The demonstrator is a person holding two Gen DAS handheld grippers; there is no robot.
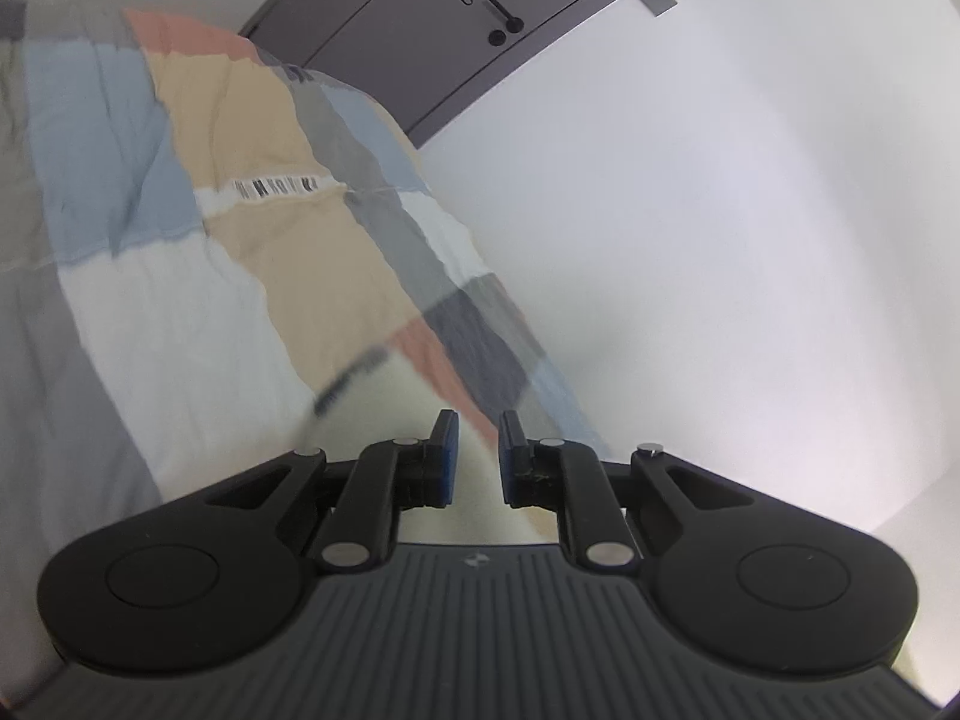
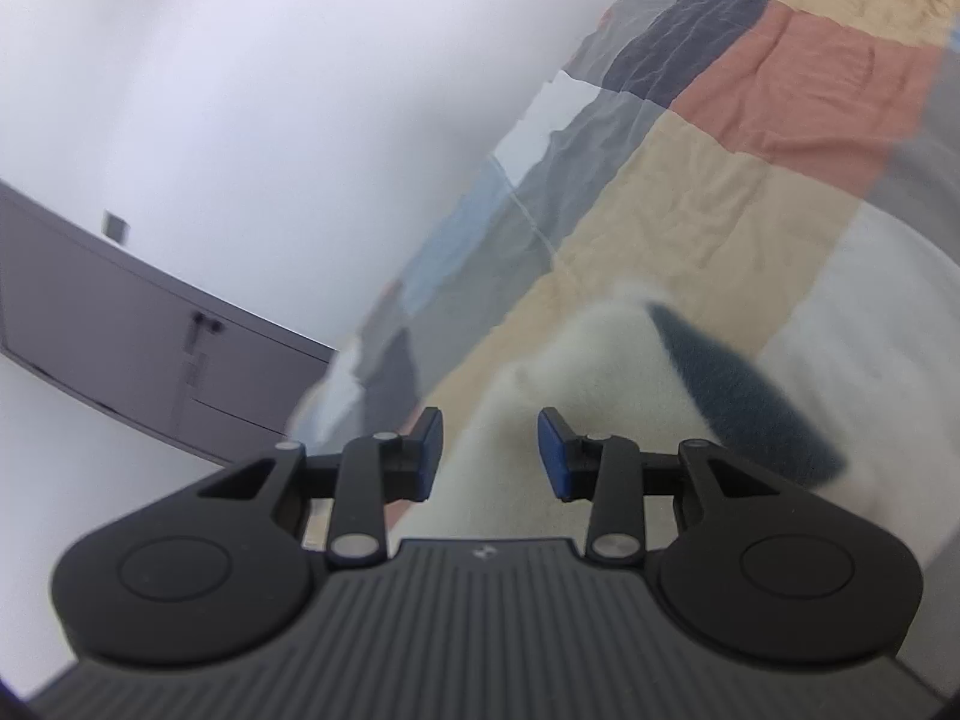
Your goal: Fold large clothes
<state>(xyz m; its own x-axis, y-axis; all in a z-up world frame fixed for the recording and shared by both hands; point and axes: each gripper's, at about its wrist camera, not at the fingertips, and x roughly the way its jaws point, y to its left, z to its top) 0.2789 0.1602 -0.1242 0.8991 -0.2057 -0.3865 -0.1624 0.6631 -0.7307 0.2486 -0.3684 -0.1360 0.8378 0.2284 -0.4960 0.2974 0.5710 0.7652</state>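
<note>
A cream-white garment (image 2: 600, 372) with a dark grey patch (image 2: 738, 396) lies on a patchwork bedcover (image 2: 690, 204). My right gripper (image 2: 491, 450) is open just above the garment's near edge and holds nothing. In the left wrist view the same cream garment (image 1: 414, 414) with a dark stripe (image 1: 351, 381) lies under and ahead of my left gripper (image 1: 479, 456), which is open with a narrow gap and empty. The bedcover (image 1: 240, 192) stretches away to the upper left there.
The bed's edge runs along a white wall (image 1: 720, 240), also in the right wrist view (image 2: 270, 90). A grey cabinet with a dark handle (image 1: 420, 42) stands at the far end, also in the right wrist view (image 2: 120, 330). A barcode label (image 1: 276, 186) lies on the bedcover.
</note>
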